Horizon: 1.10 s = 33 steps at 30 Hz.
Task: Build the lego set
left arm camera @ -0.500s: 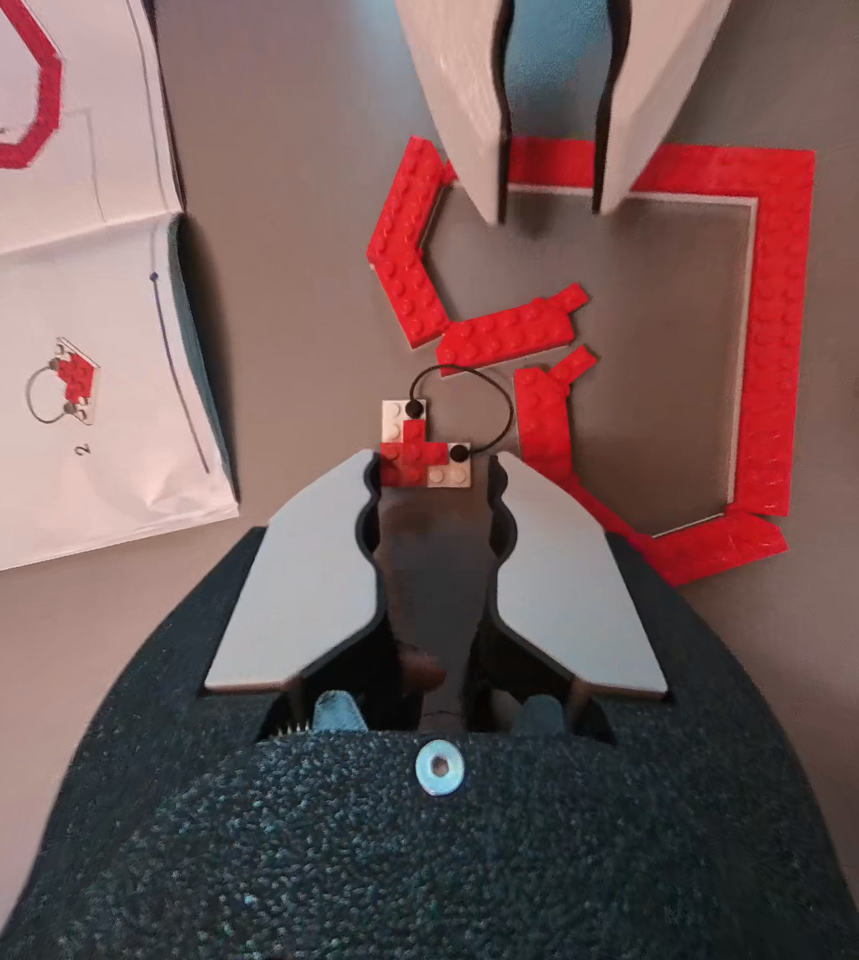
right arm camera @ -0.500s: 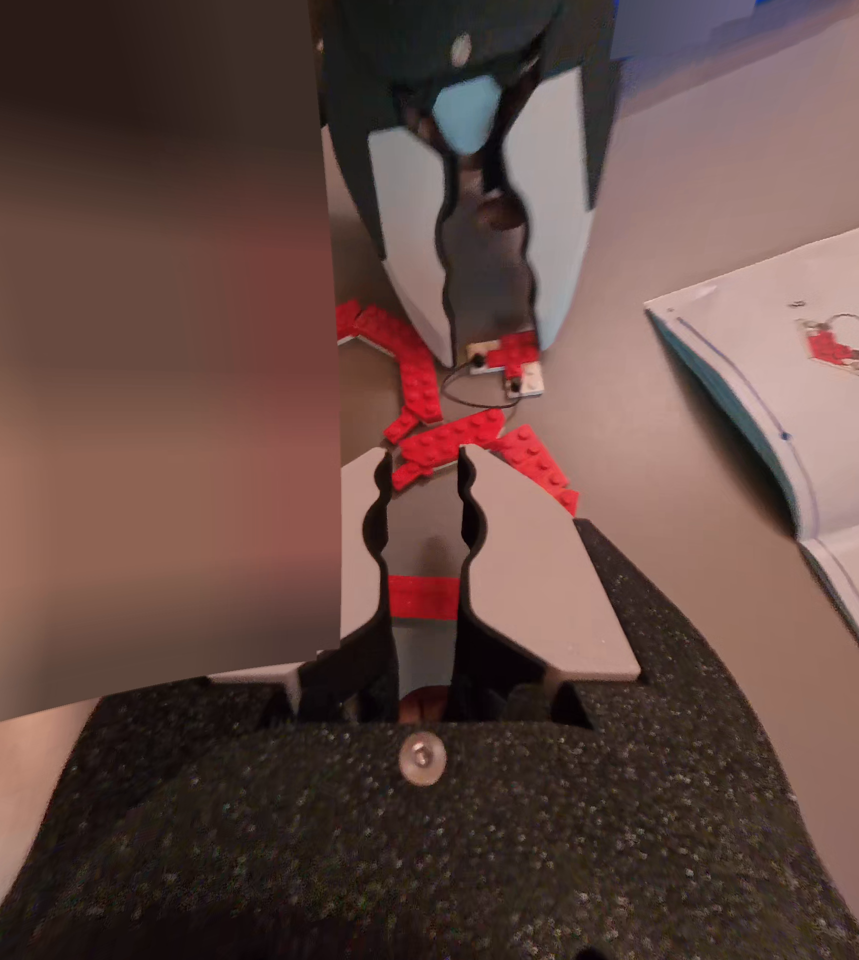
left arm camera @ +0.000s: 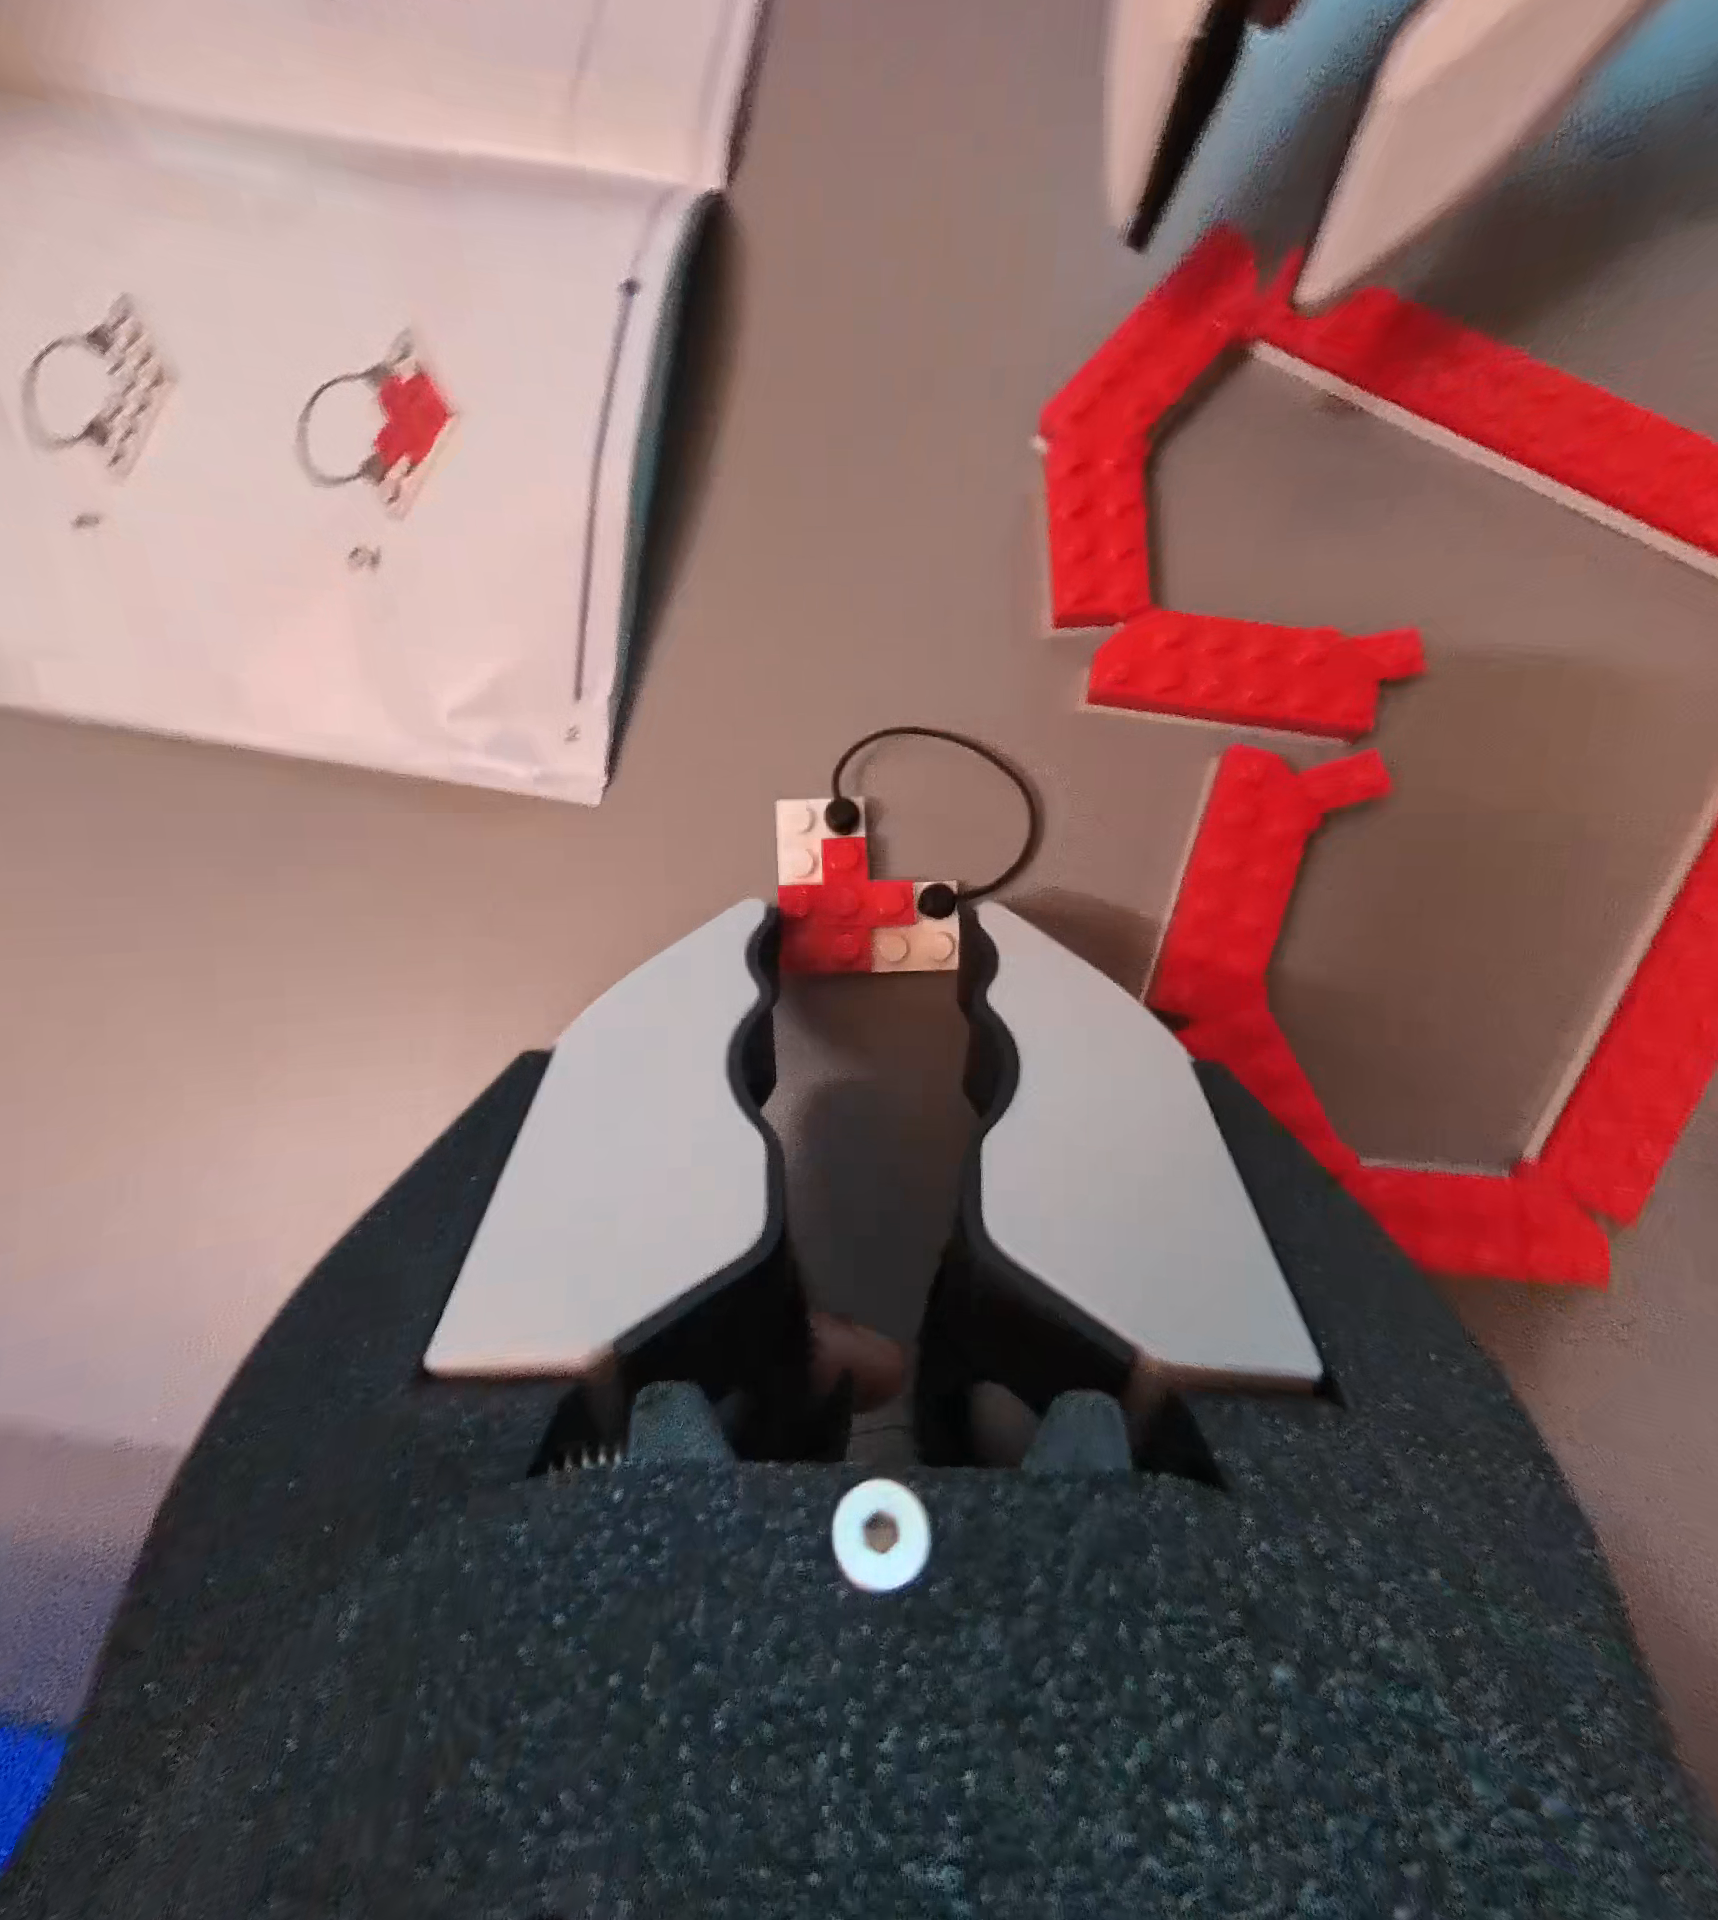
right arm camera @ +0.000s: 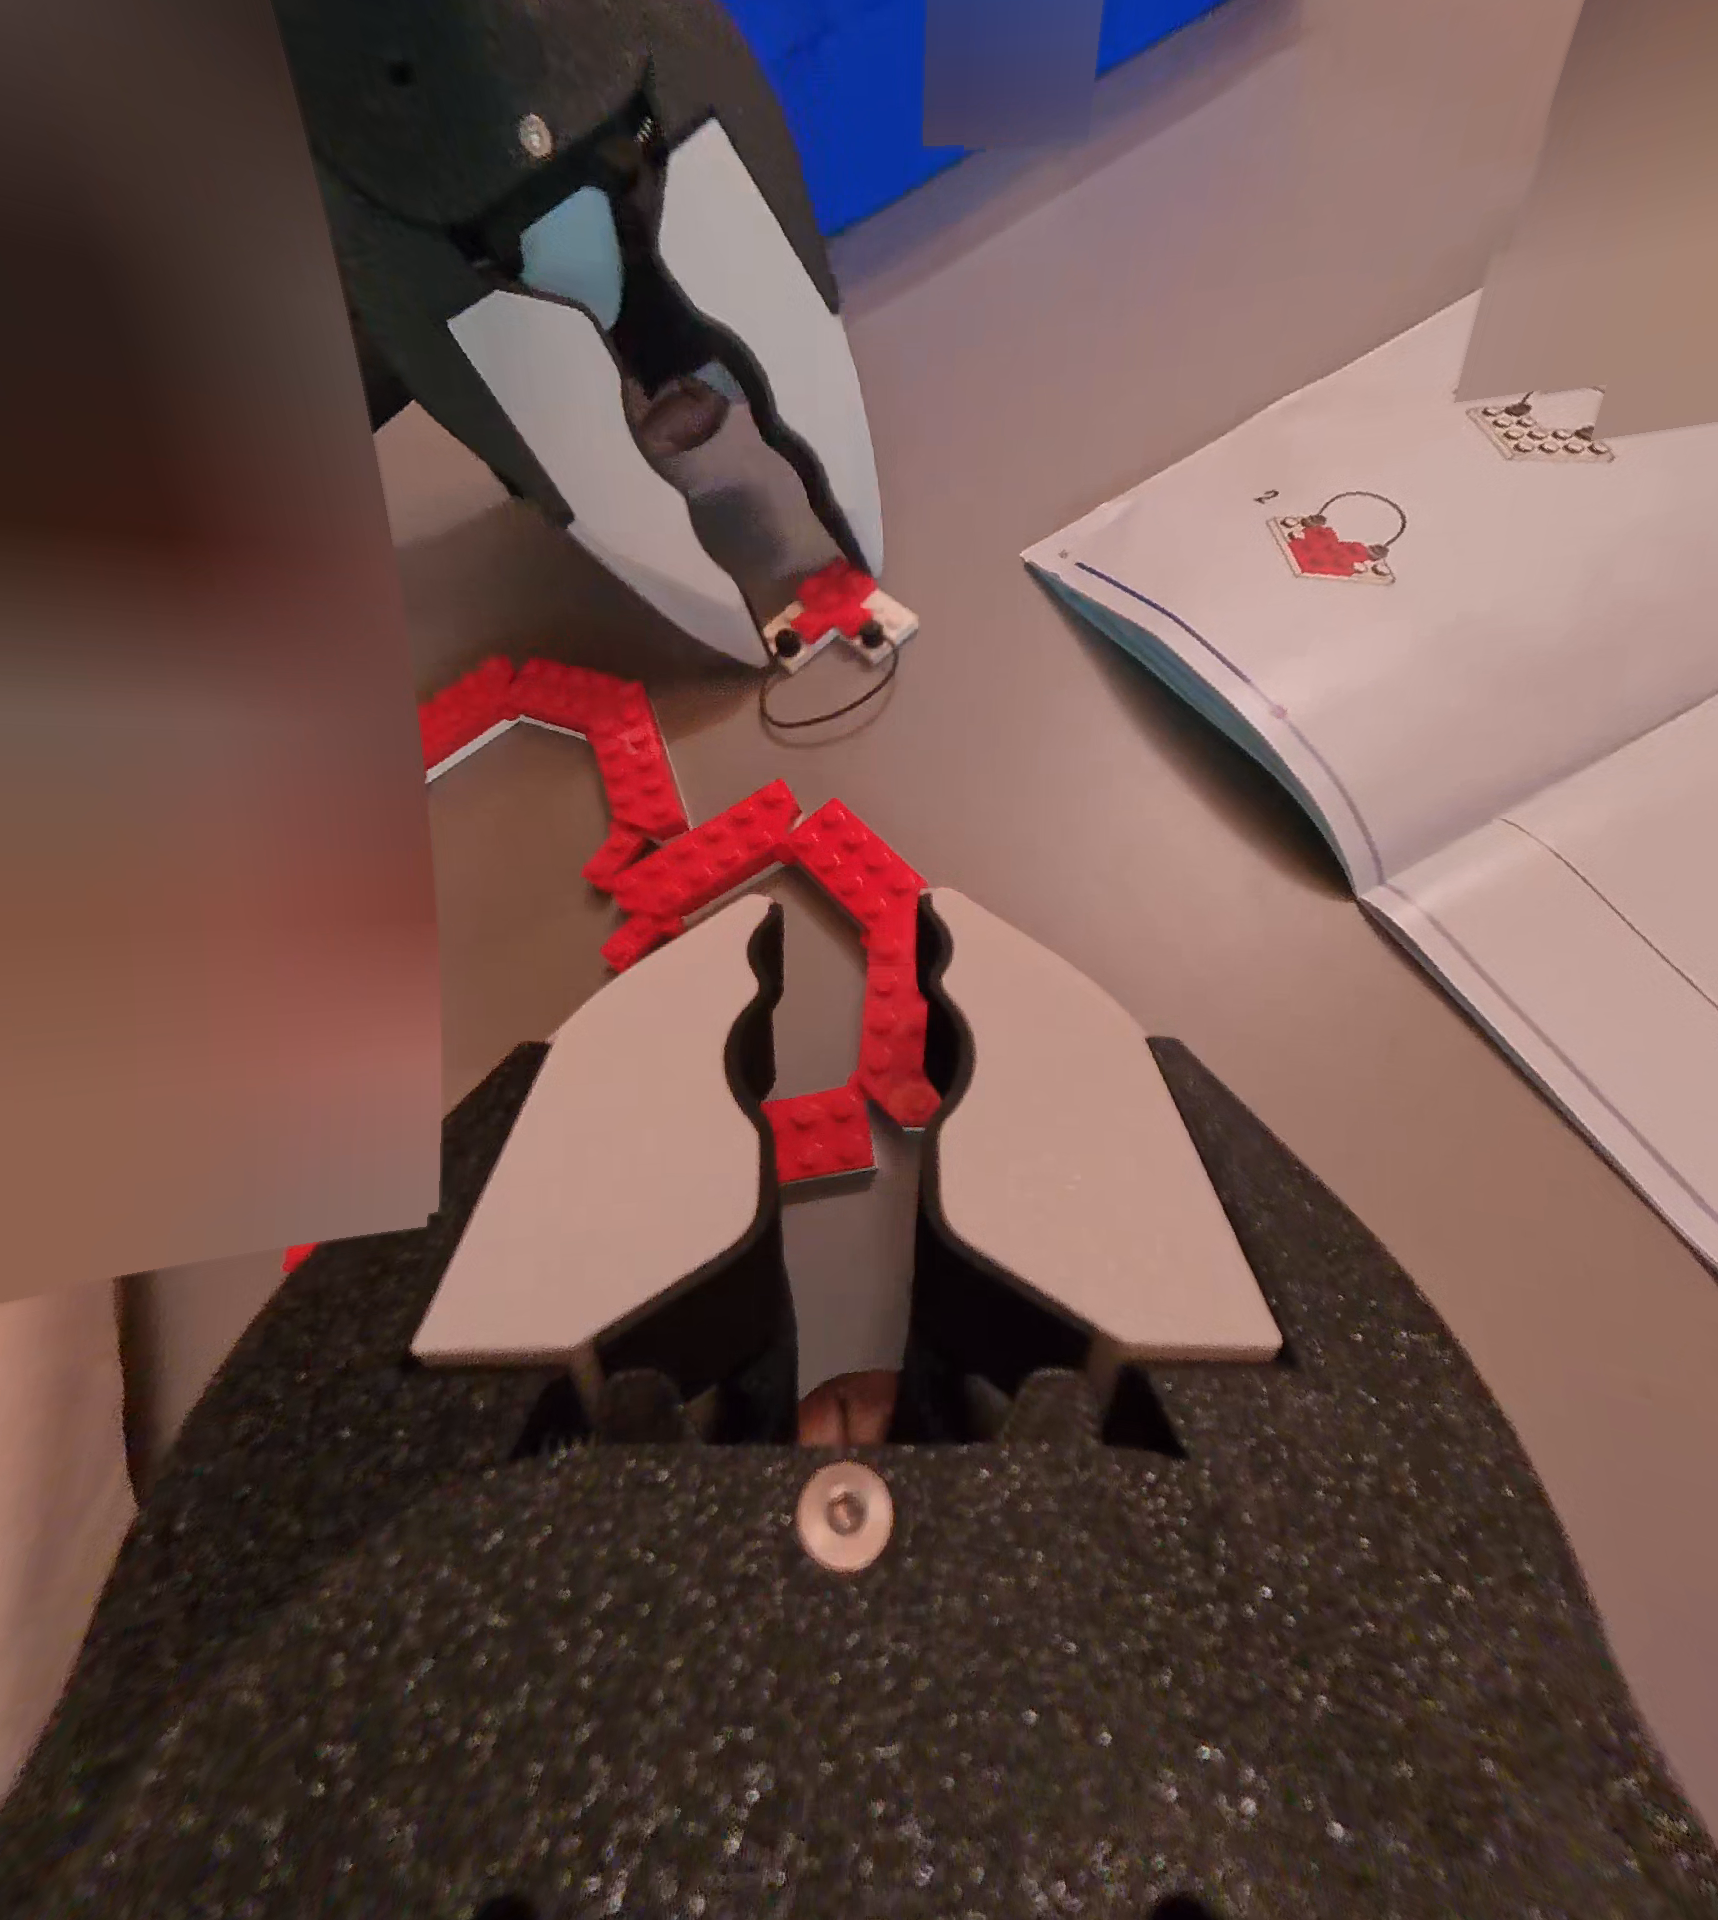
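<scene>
My left gripper (left arm camera: 870,930) is shut on a small white-and-red plate piece (left arm camera: 839,904) with a thin black loop (left arm camera: 1016,790), held by its near edge low over the grey table. It also shows in the right wrist view (right arm camera: 834,613) between the left gripper's tips. A large red heart-shaped frame of plates (left arm camera: 1561,499) lies flat to the right of it. My right gripper (right arm camera: 850,914) is open and empty, hovering over one corner of the frame (right arm camera: 891,987). In the left wrist view its fingers (left arm camera: 1374,156) point down at the frame's far left corner.
An open instruction booklet (left arm camera: 263,260) lies on the table left of the small piece, and shows to the right in the right wrist view (right arm camera: 1457,727). Something blue (right arm camera: 886,104) stands behind the left gripper. A blurred patch covers the left of the right wrist view.
My left gripper has swung away from the frame toward the booklet, carrying the small piece with it. My right gripper has shifted along the frame's far edge to its corner.
</scene>
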### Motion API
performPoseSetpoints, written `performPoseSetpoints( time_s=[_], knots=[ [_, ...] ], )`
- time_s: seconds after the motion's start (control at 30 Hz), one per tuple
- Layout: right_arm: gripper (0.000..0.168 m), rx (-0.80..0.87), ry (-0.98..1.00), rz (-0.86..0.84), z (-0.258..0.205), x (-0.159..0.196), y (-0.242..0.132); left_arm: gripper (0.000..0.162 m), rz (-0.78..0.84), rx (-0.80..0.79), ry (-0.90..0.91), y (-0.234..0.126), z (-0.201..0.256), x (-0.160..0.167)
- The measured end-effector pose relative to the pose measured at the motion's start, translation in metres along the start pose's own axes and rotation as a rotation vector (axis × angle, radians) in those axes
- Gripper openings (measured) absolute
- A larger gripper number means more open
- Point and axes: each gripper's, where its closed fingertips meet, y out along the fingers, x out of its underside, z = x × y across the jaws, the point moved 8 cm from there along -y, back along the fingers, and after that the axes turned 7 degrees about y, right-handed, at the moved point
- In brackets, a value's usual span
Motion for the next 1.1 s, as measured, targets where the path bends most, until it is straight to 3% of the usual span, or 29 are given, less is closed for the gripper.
performPoseSetpoints(
  time_s=[0.17,0.97,1.1],
  knots=[
    [0.025,-0.012,-0.002,-0.016,-0.0005,-0.0002,0.0051,0.032,0.049,-0.094,-0.002,-0.0004,0.0109,0.0013],
    [0.026,0.017,0.013,-0.062,-0.0013,0.0084,0.0088,0.032,0.092,-0.081,-0.070,0.0018,0.0101,0.0028],
    [0.026,0.017,0.007,-0.062,-0.0026,0.0077,0.0092,0.032,0.069,-0.174,-0.322,0.0029,0.0037,0.0023]
  ],
)
